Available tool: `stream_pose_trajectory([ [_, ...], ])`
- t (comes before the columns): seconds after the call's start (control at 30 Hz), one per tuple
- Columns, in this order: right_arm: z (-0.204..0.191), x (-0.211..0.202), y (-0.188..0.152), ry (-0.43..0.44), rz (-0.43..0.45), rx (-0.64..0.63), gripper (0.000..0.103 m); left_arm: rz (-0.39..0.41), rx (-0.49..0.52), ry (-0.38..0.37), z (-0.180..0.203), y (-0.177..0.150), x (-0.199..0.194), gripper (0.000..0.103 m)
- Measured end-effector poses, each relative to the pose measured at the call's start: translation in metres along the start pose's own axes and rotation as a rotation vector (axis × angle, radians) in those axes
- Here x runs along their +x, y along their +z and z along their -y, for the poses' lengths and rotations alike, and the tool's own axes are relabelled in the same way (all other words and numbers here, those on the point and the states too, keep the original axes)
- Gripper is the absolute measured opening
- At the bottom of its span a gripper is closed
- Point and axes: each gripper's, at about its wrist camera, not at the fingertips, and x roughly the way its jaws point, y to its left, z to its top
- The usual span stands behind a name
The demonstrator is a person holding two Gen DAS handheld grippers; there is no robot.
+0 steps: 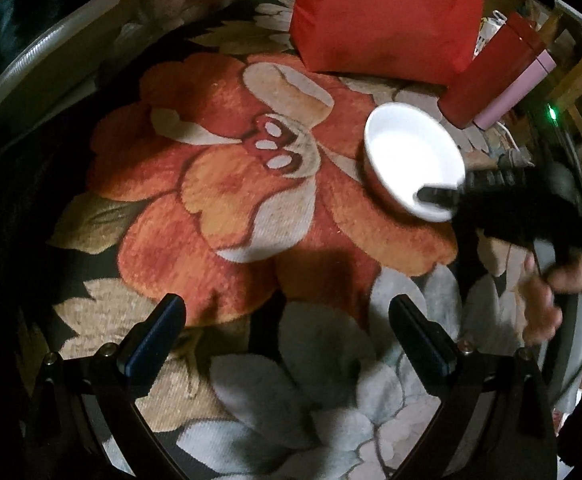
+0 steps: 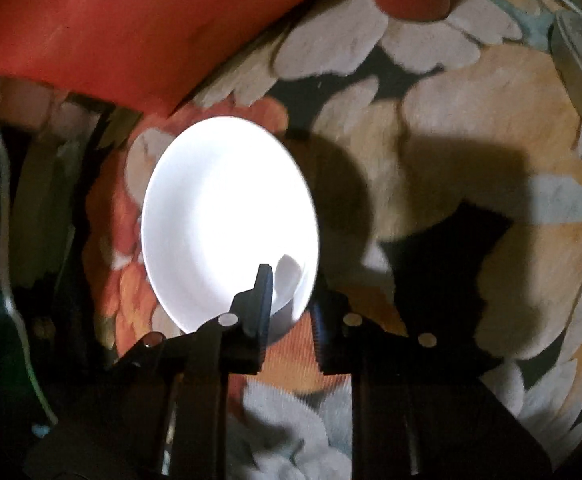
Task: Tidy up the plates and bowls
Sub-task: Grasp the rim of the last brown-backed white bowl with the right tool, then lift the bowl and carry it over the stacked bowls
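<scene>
The right fingers (image 2: 291, 312) are closed on the near rim of the white bowl (image 2: 227, 220), one inside, one outside. The bowl sits right on the flowered rug (image 1: 219, 208), far from the open, empty left fingers (image 1: 287, 320).

I can read no text, label, brand, number or sign on anything in either of my two wrist views here.
</scene>
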Motion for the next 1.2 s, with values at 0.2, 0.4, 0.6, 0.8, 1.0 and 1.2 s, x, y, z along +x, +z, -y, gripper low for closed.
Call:
stream_pose_trajectory([
  [0.2, 0.001, 0.002, -0.037, 0.162, -0.154, -0.134, 0.015, -0.003, 0.004, -0.036, 0.005, 0.004, 0.002, 0.101],
  [0.4, -0.019, -0.001, -0.075, 0.150, -0.221, -0.381, 0.015, -0.093, 0.051, -0.029, 0.017, -0.002, 0.023, 0.084],
  [0.6, -0.026, -0.007, -0.088, 0.045, -0.165, -0.389, 0.019, -0.155, 0.094, -0.065, 0.031, -0.015, 0.037, 0.021],
  [0.8, -0.019, -0.010, -0.106, -0.033, -0.127, -0.359, 0.016, -0.149, 0.096, -0.080, 0.039, -0.019, 0.032, 0.018],
  [1.0, -0.009, -0.042, -0.115, -0.026, -0.094, -0.322, 0.016, -0.132, 0.127, -0.110, 0.054, -0.022, 0.011, 0.015],
  [1.2, 0.002, -0.086, -0.121, -0.054, -0.053, -0.279, 0.016, -0.114, 0.175, -0.147, 0.091, -0.027, -0.014, 0.015],
])
